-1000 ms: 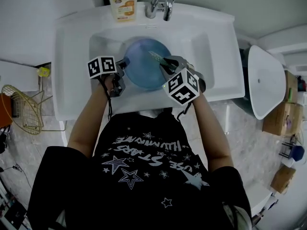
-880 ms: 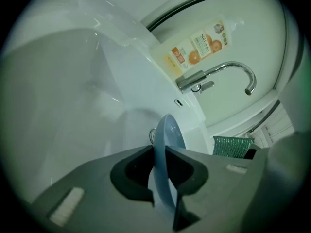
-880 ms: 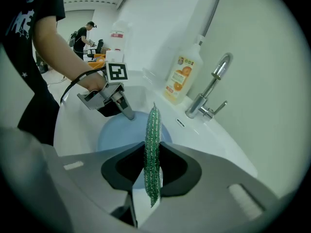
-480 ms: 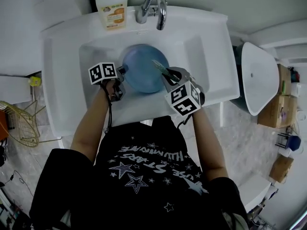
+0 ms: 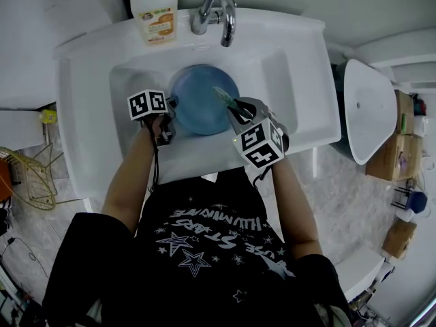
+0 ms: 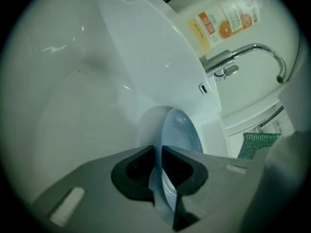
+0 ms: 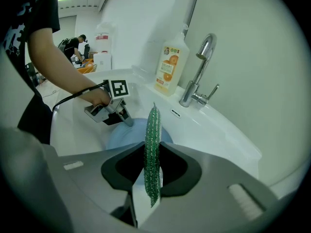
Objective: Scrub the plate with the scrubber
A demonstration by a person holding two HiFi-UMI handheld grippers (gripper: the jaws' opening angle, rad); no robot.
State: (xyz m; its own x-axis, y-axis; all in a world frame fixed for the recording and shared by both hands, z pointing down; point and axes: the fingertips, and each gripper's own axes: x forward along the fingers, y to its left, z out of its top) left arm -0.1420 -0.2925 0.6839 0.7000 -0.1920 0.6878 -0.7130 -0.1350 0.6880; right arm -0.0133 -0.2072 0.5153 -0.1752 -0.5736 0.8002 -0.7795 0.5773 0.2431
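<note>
Plate [image 5: 203, 111]: blue, round; located in the basin of the white sink [image 5: 303, 73], just below the faucet [image 5: 219, 12]; whether its far edge rests on the basin floor cannot be told.

Left gripper [image 6: 158, 166]: jaws pressed onto the plate's near rim, one on each face; hold is at the rim only.

Scrubber [image 7: 152, 144]: thin green mesh pad, seen edge-on; free end points at the plate's right side; contact with the plate not confirmed.

Right gripper [image 7: 151, 176]: jaws clamped on the scrubber's lower part.

Soap bottle [image 5: 155, 9]: orange label, upright on the sink ledge left of the faucet; well apart from the work.

Hazards, as judged: a firm push from the scrubber may pivot the plate about its rim hold or slip it free into the basin; the limp pad may fold or drag out of its jaws under sideways rubbing; pressing too deep may bring the hard jaws, not the pad, against the plate; the two grippers sit near one another across the plate and may knock together.
</note>
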